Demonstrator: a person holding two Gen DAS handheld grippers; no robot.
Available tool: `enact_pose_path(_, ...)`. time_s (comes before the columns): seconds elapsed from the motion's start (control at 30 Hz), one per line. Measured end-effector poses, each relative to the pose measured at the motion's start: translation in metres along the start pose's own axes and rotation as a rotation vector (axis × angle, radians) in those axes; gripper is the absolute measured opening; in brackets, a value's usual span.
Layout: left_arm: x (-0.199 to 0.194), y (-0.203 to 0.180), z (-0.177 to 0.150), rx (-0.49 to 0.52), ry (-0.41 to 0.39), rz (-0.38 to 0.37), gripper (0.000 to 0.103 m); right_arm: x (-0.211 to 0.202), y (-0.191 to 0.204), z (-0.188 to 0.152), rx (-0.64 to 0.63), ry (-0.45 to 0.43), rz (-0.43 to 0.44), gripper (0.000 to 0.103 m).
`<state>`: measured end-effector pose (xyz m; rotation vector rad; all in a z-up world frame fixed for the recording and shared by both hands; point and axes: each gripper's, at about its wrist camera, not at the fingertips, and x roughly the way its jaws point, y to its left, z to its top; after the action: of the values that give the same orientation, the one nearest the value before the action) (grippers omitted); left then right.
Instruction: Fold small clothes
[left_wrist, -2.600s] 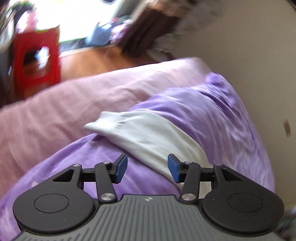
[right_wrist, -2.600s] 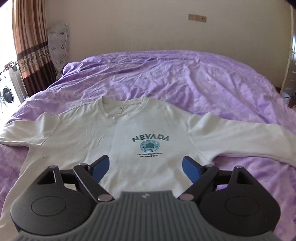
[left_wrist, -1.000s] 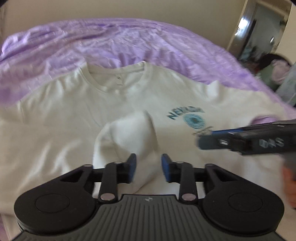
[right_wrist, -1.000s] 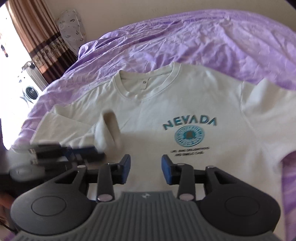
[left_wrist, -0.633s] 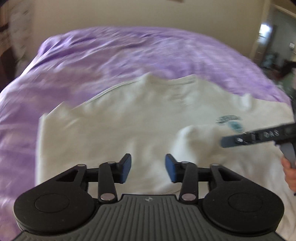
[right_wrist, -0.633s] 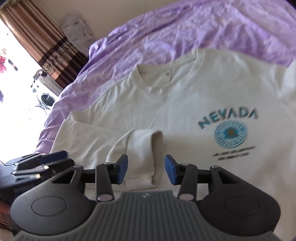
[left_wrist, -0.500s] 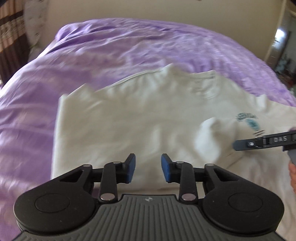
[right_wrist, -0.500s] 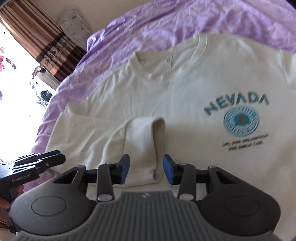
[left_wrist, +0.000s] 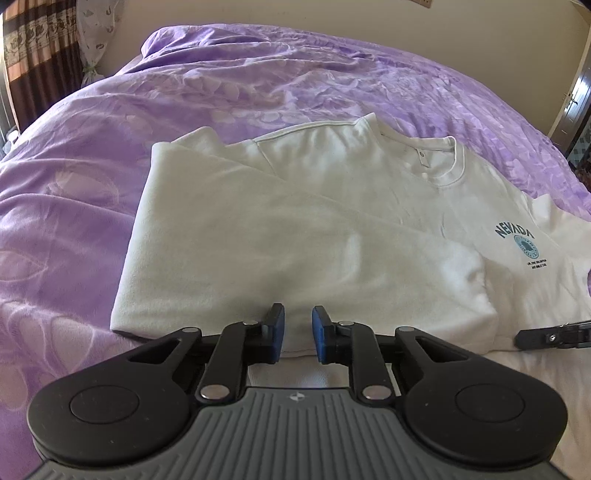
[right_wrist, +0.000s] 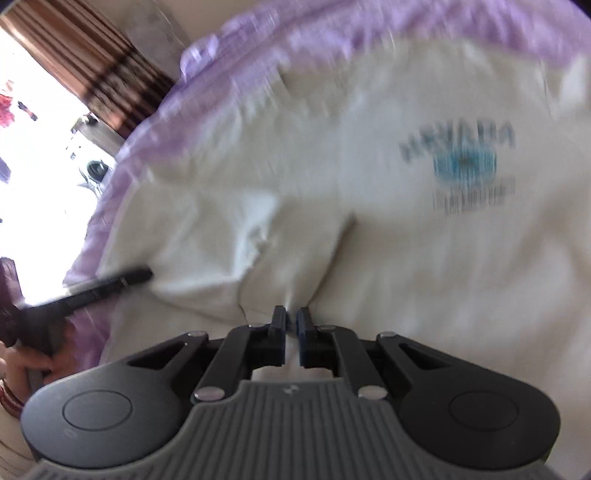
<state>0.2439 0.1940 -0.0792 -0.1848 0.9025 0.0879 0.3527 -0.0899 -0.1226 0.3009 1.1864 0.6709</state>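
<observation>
Cream sweatshirt (left_wrist: 332, 229) spread face up on the purple bed cover (left_wrist: 74, 192), neckline toward the far edge of the bed, "NEVADA" print (left_wrist: 517, 240) toward the right side in the left wrist view. One sleeve (left_wrist: 314, 258) folded across the chest, its cuffed end lying near the print.

Left tongs (left_wrist: 298, 334) low over the near hem of the sweatshirt, blue pads (left_wrist: 277, 332) parted by a narrow gap, cloth showing between and beneath them, nothing pinched. Folded sleeve just ahead of the tips.

Right tongs (right_wrist: 291, 328) drawn nearly together, only a slit between the pads, a small ridge of cream fabric rising right at the tips; blurred view, so grip on the cloth cannot be told for sure. Folded sleeve end just ahead and left of those tips, print farther ahead to the right.

Tip of the right tongs also visible at the right edge of the left wrist view, resting over the sweatshirt. Striped curtain (left_wrist: 33, 55) beyond the far left corner of the bed.
</observation>
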Motion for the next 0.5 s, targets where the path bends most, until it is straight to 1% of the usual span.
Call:
enact_pose_path(0.03,-0.004,0.000,0.000,-0.003,-0.012,-0.006,0.023,0.001,-0.004,-0.002,0.022,-0.003,0.002,0.011)
enact_pose_path(0.07,-0.008,0.001,0.002,-0.008,-0.028,-0.010,0.024,-0.001,-0.006,0.000,0.033,-0.018,0.008,0.021)
enact_pose_path(0.1,-0.011,0.002,0.004,-0.012,-0.044,-0.011,0.024,-0.005,-0.008,0.003,0.048,-0.041,0.019,0.048)
enact_pose_path(0.13,-0.014,0.003,0.006,-0.018,-0.055,-0.007,0.024,-0.009,-0.010,0.006,0.070,-0.066,0.030,0.060)
enact_pose_path(0.2,-0.019,0.005,0.012,-0.037,-0.073,0.004,0.024,-0.007,-0.018,0.017,0.120,-0.086,0.057,0.058)
enact_pose_path(0.27,-0.025,0.008,0.015,-0.052,-0.086,0.015,0.024,0.002,-0.027,0.025,0.175,-0.077,0.048,0.053)
enact_pose_path(0.3,-0.028,0.009,0.016,-0.057,-0.092,0.020,0.024,0.009,-0.032,0.027,0.203,-0.075,0.054,0.047)
enact_pose_path(0.33,-0.031,0.011,0.016,-0.061,-0.097,0.026,0.024,0.016,-0.036,0.027,0.228,-0.073,0.065,0.039)
enact_pose_path(0.37,-0.035,0.014,0.018,-0.064,-0.100,0.034,0.024,0.020,-0.038,0.027,0.244,-0.072,0.079,0.035)
enact_pose_path(0.4,-0.039,0.017,0.018,-0.069,-0.102,0.046,0.024,0.024,-0.037,0.028,0.253,-0.077,0.093,0.024)
enact_pose_path(0.43,-0.043,0.020,0.019,-0.072,-0.103,0.058,0.024,0.025,-0.035,0.030,0.258,-0.081,0.107,0.008)
enact_pose_path(0.5,-0.051,0.029,0.022,-0.084,-0.110,0.092,0.024,0.023,-0.024,0.036,0.244,-0.084,0.121,0.003)
